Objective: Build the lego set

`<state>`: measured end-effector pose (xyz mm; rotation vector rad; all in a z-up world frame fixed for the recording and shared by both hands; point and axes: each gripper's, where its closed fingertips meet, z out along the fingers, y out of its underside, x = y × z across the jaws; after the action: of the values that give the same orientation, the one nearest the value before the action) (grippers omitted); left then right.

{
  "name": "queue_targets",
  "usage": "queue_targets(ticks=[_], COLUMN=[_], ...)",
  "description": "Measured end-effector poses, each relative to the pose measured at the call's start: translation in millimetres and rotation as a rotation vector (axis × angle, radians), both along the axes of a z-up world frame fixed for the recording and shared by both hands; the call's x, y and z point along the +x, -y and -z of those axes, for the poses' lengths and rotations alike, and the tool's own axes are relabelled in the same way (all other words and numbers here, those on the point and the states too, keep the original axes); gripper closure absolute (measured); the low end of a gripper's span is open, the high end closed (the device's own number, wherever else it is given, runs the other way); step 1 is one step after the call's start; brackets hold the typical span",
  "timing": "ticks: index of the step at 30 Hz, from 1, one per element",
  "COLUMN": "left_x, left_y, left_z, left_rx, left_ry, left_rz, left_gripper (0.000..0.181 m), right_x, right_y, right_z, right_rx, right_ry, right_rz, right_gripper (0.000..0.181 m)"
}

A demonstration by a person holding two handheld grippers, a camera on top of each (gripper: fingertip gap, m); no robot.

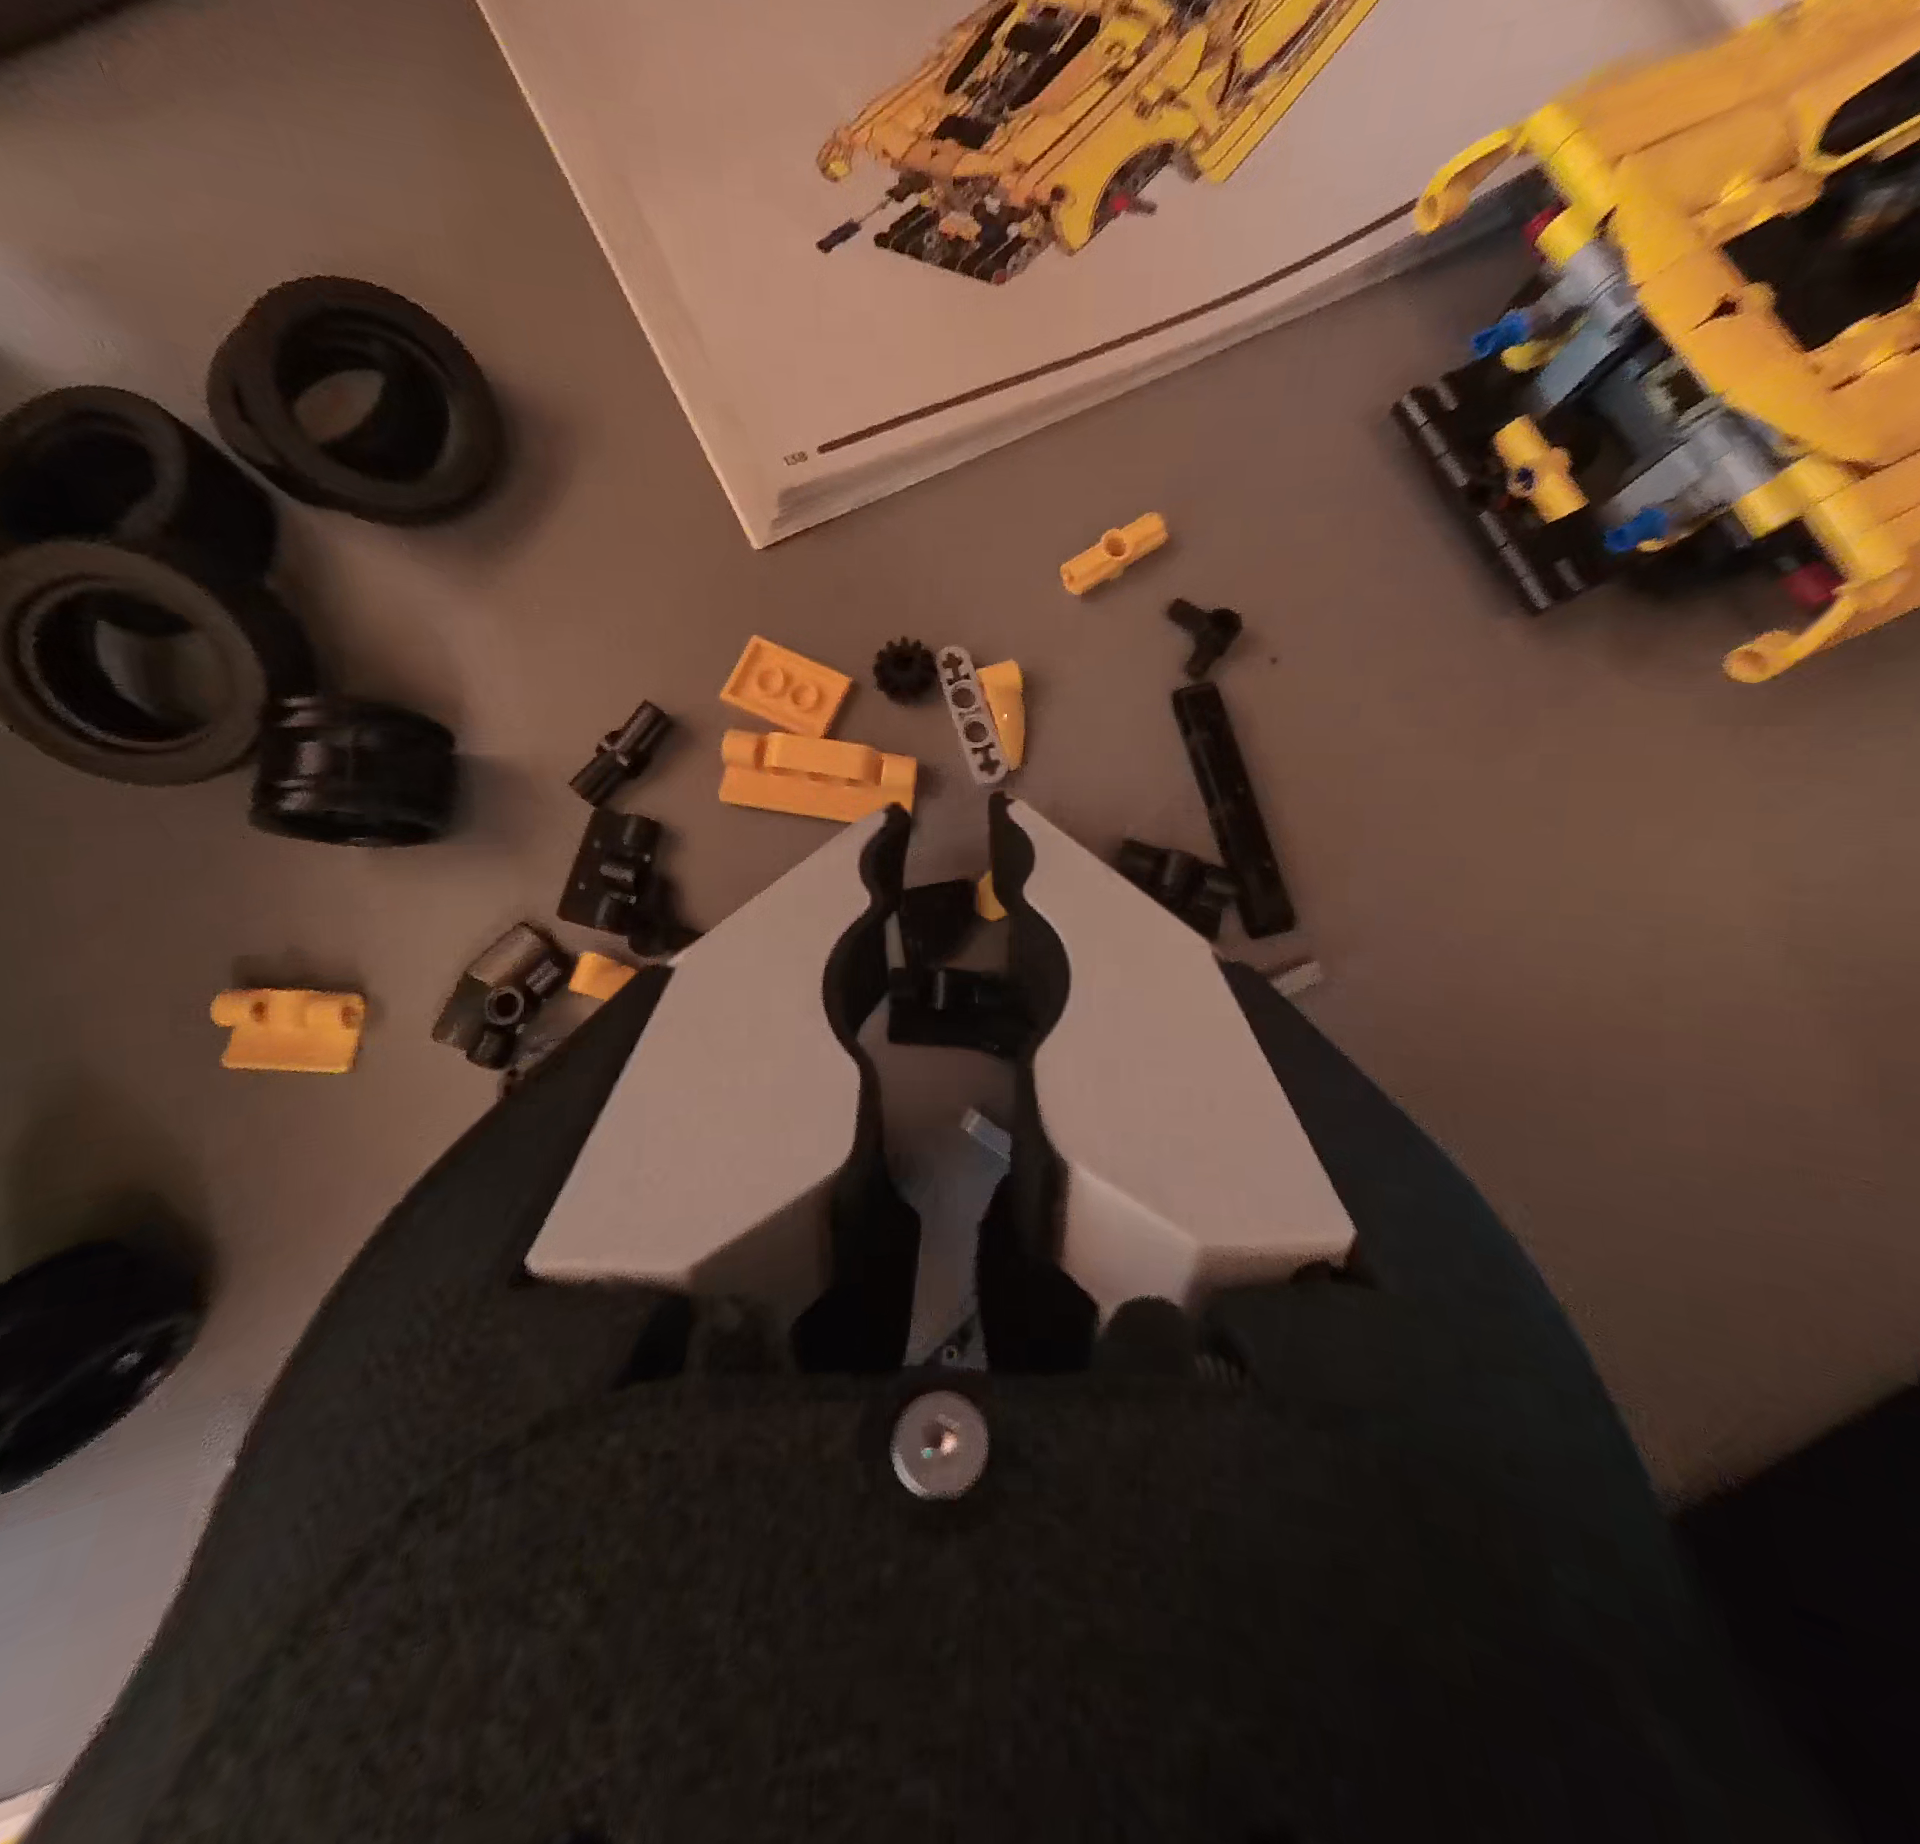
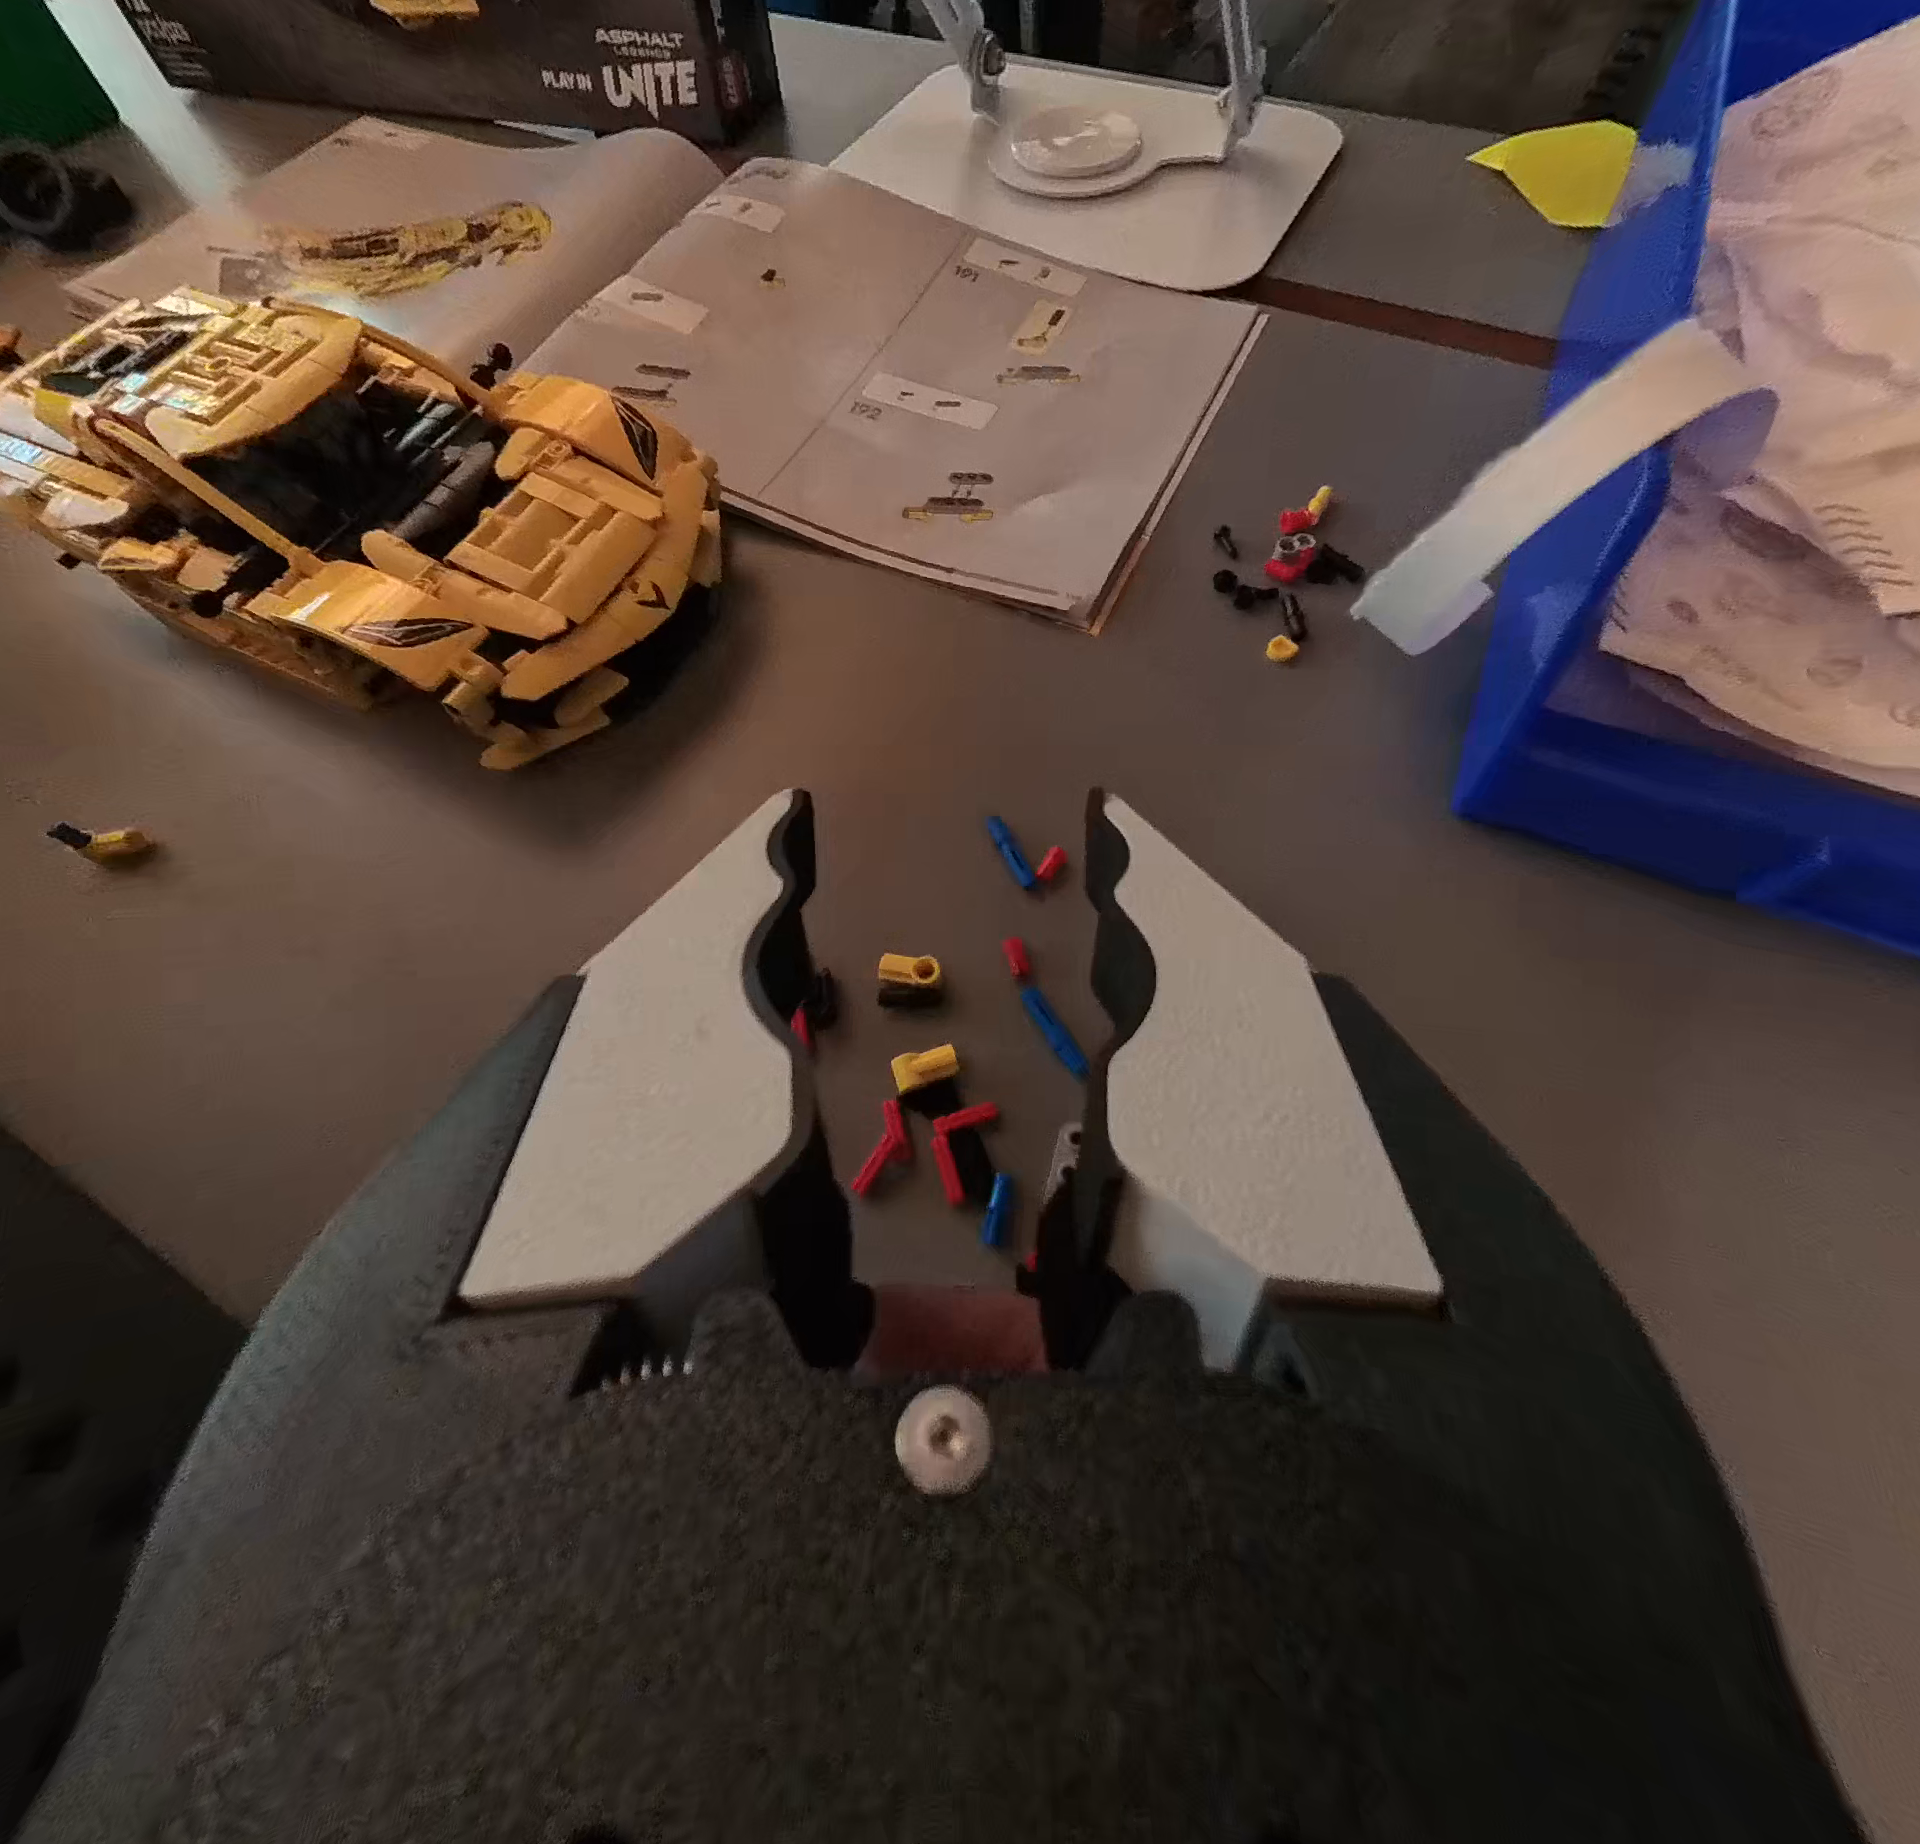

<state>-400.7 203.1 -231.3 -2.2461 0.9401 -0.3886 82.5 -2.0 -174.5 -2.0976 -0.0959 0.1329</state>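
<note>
The part-built yellow car (image 1: 1714, 267) stands at the right of the left wrist view and at the left of the right wrist view (image 2: 395, 506). My left gripper (image 1: 945, 812) hangs over loose parts: a yellow plate (image 1: 816, 771), a grey thin beam (image 1: 971, 714), a black gear (image 1: 902, 667) and a long black beam (image 1: 1231, 807). Its jaws stand narrowly apart with a black piece (image 1: 951, 1005) between them; I cannot tell if it is gripped or lies below. My right gripper (image 2: 948, 807) is open and empty over small blue pins (image 2: 1049, 1025), red pins (image 2: 883, 1150) and yellow connectors (image 2: 909, 968).
The open instruction booklet (image 1: 727, 184) lies behind the parts and also shows in the right wrist view (image 2: 935, 360). Black tyres (image 1: 353, 402) and a rim (image 1: 353, 771) sit at the left. A blue bin (image 2: 1662, 651), the set's box (image 2: 416, 28), a white stand base (image 2: 1091, 163) and another small parts pile (image 2: 1288, 558) surround the table. Tip to tip, the grippers are about 55 cm apart. The black gear (image 1: 902, 667) is about 4 cm from my left fingertips and 50 cm from my right.
</note>
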Motion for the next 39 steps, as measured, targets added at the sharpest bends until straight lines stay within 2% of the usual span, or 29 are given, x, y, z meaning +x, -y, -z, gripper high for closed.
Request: queue_targets(ticks=[16, 23, 28, 32, 39], left_x=[20, 8, -2, 3, -6], left_y=[-7, -3, 11, 13, 3], left_z=[14, 12, 9, 11, -3], left_rx=[-0.053, -0.049, -0.067, -0.076, -0.076], left_ry=[-0.045, -0.105, -0.1, -0.057, 0.017], left_rz=[0.019, 0.025, 0.043, 0.046, -0.014], left_gripper=[0.168, 0.17, 0.17, 0.17, 0.168], right_x=[4, 3, 4, 4, 1], right_y=[0, 0, 2, 1, 3], right_z=[7, 8, 8, 9, 14], right_rx=[-0.011, -0.016, -0.01, -0.013, -0.029], right_ry=[-0.036, -0.03, -0.033, -0.04, -0.024], right_rz=[0.01, -0.001, 0.001, -0.005, -0.016], right_gripper=[0.133, 0.134, 0.134, 0.134, 0.134])
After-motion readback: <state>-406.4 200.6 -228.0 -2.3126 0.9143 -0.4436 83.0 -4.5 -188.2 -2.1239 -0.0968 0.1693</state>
